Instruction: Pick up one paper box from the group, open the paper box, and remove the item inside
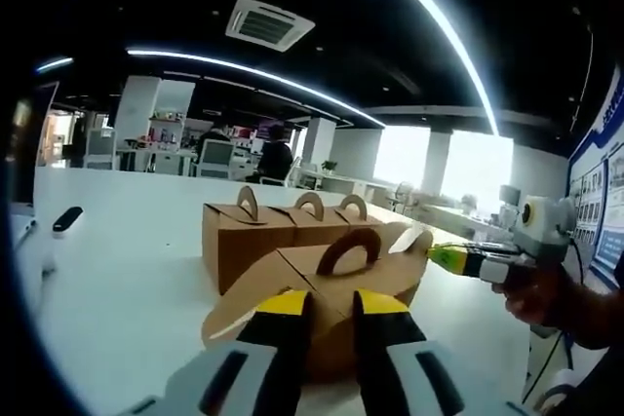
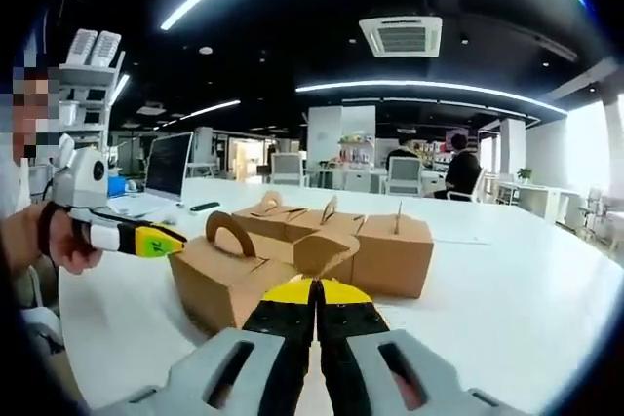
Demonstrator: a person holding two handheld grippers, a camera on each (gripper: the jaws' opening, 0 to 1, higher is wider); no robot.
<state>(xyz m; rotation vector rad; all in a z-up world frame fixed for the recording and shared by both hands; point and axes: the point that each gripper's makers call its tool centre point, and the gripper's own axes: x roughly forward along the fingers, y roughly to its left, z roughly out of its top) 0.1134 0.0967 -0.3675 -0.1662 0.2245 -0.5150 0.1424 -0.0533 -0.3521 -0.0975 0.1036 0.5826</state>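
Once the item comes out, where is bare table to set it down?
Bare white table lies beyond the row of closed boxes, toward the windows, and between the near box and the dark remote. Between the boxes is crowded.

One paper box [image 1: 336, 284] on the table [image 1: 127, 280] before a row of boxes [image 1: 292, 231], monitor [image 2: 168, 165] behind

The left gripper view sits low over the counter [image 1: 127, 280], very close to the nearest paper box [image 1: 331, 289] at 6 o'clock. The right gripper view looks from the opposite side, slightly farther back, that box [image 2: 229, 275] at 7 o'clock. Both views share the box group, counter and ceiling lights.
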